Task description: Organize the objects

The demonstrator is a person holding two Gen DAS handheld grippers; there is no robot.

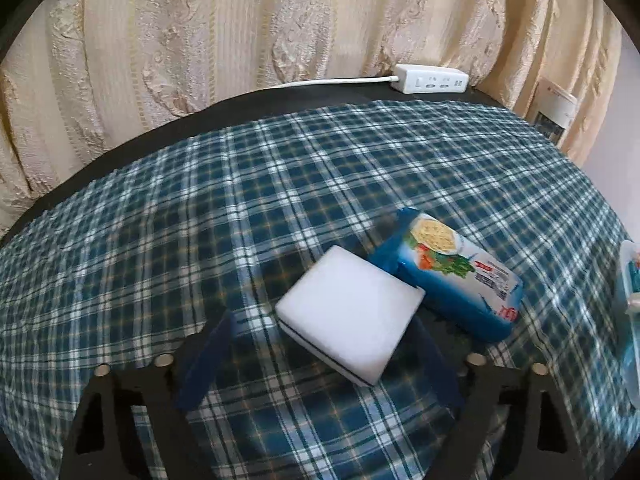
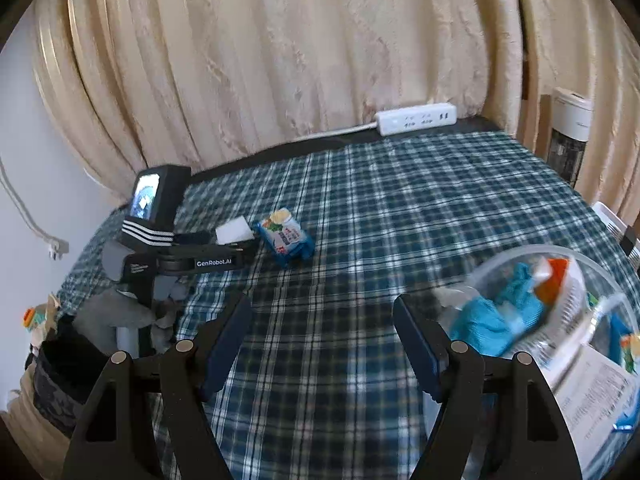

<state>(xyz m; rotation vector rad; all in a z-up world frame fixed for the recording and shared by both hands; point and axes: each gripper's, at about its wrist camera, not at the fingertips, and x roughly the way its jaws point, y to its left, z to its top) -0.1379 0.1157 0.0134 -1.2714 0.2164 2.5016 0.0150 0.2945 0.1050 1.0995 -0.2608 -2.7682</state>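
Note:
A white sponge block (image 1: 350, 312) lies on the plaid cloth, touching a blue noodle packet (image 1: 448, 272) to its right. My left gripper (image 1: 324, 340) is open, its jaws on either side of the sponge's near end. In the right wrist view the sponge (image 2: 235, 231) and packet (image 2: 285, 240) lie far left, with the left gripper (image 2: 236, 244) at the sponge. My right gripper (image 2: 322, 322) is open and empty above the cloth. A clear plastic bowl (image 2: 600, 280) at the right holds blue and orange packets.
A white power strip (image 1: 430, 79) (image 2: 416, 119) lies at the table's far edge against cream curtains. A white appliance (image 2: 570, 136) stands beyond the right edge. The bowl's rim (image 1: 628, 280) shows at far right in the left wrist view.

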